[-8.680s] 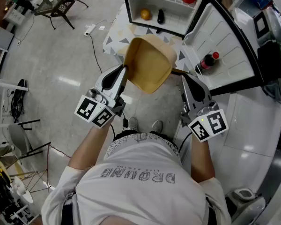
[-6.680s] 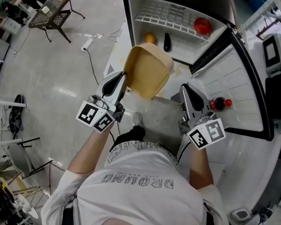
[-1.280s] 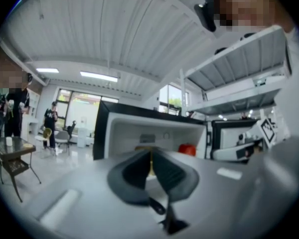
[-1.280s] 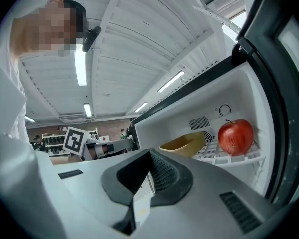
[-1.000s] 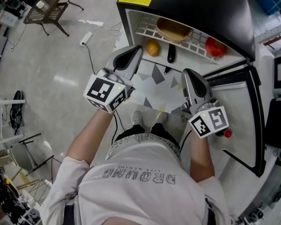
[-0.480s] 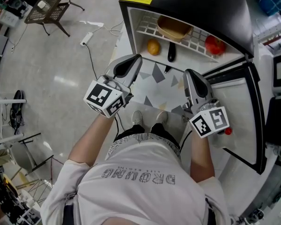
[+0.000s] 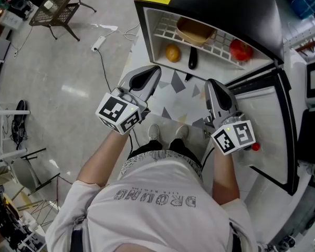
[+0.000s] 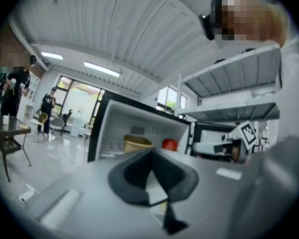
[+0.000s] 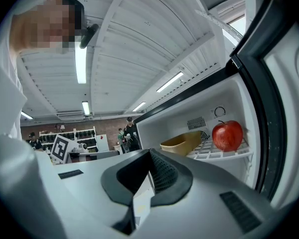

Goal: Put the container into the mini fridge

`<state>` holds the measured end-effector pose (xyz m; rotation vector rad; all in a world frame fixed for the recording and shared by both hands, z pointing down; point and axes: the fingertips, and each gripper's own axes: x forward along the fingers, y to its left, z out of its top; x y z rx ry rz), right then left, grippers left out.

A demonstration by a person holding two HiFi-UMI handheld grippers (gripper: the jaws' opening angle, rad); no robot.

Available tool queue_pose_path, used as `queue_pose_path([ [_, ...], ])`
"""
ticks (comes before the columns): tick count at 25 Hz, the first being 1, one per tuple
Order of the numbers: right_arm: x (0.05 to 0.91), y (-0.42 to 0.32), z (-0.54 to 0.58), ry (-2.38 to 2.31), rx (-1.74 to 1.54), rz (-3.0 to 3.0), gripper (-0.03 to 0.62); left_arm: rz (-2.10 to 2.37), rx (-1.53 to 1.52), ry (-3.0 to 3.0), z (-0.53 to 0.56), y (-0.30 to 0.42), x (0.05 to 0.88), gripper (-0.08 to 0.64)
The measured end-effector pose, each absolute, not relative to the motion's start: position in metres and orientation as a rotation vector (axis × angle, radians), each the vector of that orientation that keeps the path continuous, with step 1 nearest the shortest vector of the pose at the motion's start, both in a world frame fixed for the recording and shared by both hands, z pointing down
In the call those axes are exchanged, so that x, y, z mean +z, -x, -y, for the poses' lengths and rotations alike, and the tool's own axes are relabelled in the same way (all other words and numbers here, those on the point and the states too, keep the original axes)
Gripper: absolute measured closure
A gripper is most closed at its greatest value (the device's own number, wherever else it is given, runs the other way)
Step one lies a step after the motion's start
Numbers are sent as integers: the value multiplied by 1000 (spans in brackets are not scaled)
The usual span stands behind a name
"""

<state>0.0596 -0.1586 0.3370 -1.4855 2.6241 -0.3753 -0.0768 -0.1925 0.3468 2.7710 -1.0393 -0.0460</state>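
The tan container rests on the white wire shelf inside the open mini fridge; it also shows in the left gripper view, container, and in the right gripper view, container. My left gripper hangs in front of the fridge opening, a little below the shelf, jaws shut and empty. My right gripper is beside it, near the door hinge, also shut with nothing in it. Both are apart from the container. The left gripper and right gripper point at the fridge.
A red apple sits on the shelf right of the container. An orange and a dark oblong thing lie on the level below. The fridge door stands open to the right with a red-capped bottle. A mesh table stands far left.
Earlier the container was carried in front of the fridge with the left gripper on its rim; now it sits on the shelf. Over the last second the left gripper drew back slightly.
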Motion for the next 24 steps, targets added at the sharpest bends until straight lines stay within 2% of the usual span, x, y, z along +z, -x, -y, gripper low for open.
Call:
queue_pose_path([
  [24, 337, -61, 161, 1445, -361, -2650, 592, 1063, -57, -2774, 196, 69, 341, 552],
])
